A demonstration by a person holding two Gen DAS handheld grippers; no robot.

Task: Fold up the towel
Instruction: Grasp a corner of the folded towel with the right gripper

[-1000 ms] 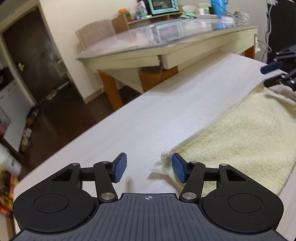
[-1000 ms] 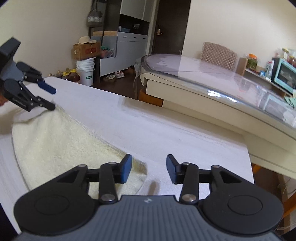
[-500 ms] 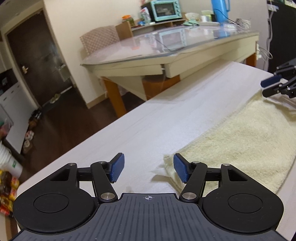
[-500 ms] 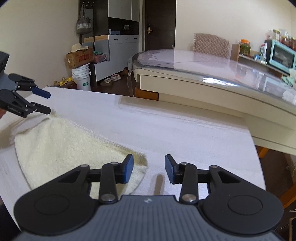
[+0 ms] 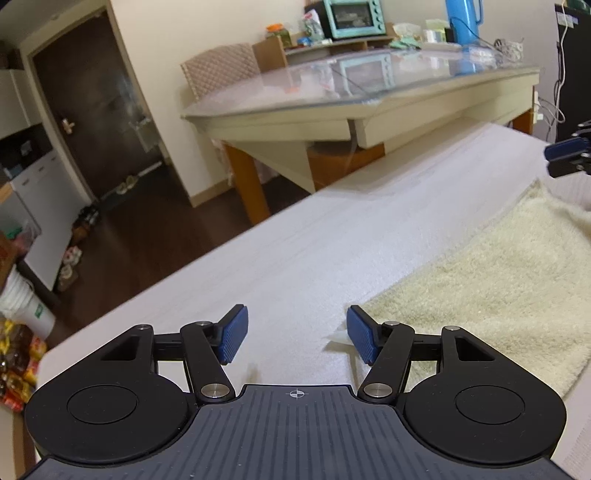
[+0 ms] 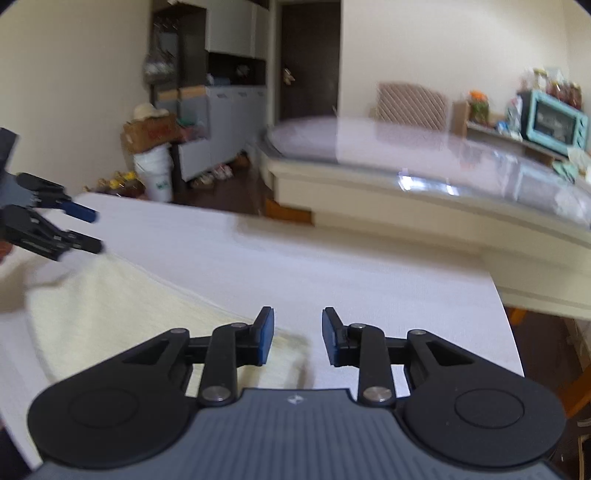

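Observation:
A cream towel (image 5: 480,288) lies flat on the white table (image 5: 295,251). My left gripper (image 5: 295,339) hovers at the towel's left corner. Its jaws are opening, with the corner just beside the right pad (image 5: 360,341) and bare table between the pads. In the right wrist view the towel (image 6: 129,295) runs off to the left. My right gripper (image 6: 298,338) hangs over its right corner with jaws opening, and the corner lies below the left pad (image 6: 266,336), unpinched. Each gripper shows in the other's view: the right gripper (image 5: 550,161) and the left gripper (image 6: 96,230).
Beyond the white table's far edge stands a glass-topped table (image 5: 369,107) with a chair (image 5: 218,68), a teal toaster oven (image 5: 351,16) and a blue jug (image 5: 461,14). A white bucket (image 6: 155,173), a box and shoes sit on the dark floor by the cabinets.
The left jaws have spread wider. The right jaws narrowed, then widened a little, and the right gripper has lifted slightly off the towel's corner. The towel has stayed flat.

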